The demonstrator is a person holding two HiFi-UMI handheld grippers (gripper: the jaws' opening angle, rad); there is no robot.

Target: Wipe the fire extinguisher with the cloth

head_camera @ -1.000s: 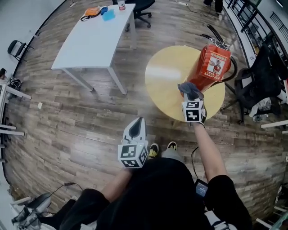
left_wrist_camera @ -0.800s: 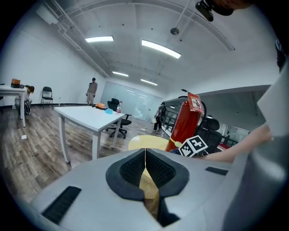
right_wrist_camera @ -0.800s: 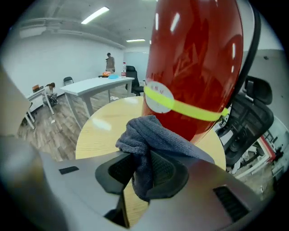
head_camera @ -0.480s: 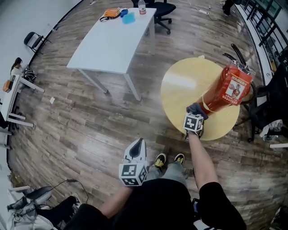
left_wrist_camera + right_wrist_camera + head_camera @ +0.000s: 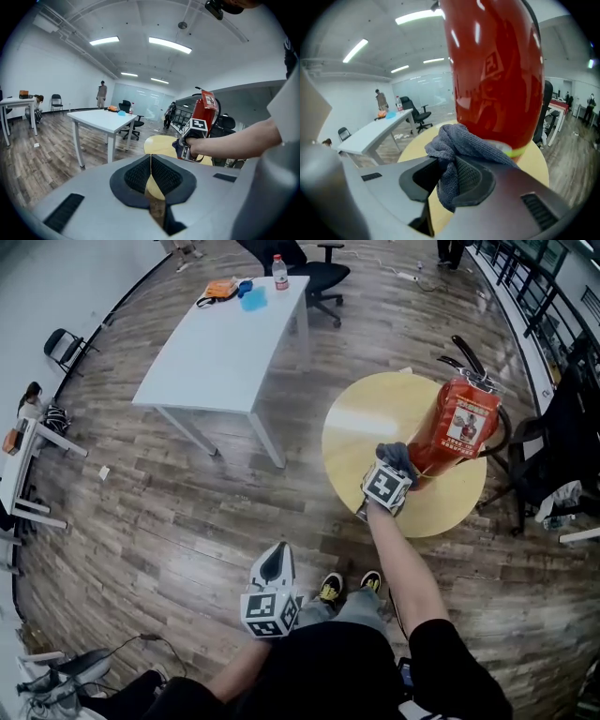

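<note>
Right claw (image 5: 399, 463) clamped on the grey cloth (image 5: 457, 145), pressing low on the red fire extinguisher (image 5: 459, 427) near the right edge of the round tabletop (image 5: 361, 423). Left claw (image 5: 150, 174) closed, empty, well back. Shove hard and that cylinder could tip off.

Glossy red fire extinguisher (image 5: 497, 79), nubbly grey cloth (image 5: 454, 154), wood-plank floor (image 5: 187, 512)

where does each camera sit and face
Head view: on the person's head, facing steeply down at the round table and fire extinguisher; both arms and legs show.
Left gripper view: on the left hand-held gripper, jaws shut, empty, facing the right forearm.
Right gripper view: on the right hand-held gripper, against the fire extinguisher, jaws holding the cloth.
Shared: all three show the fire extinguisher and round table.
</note>
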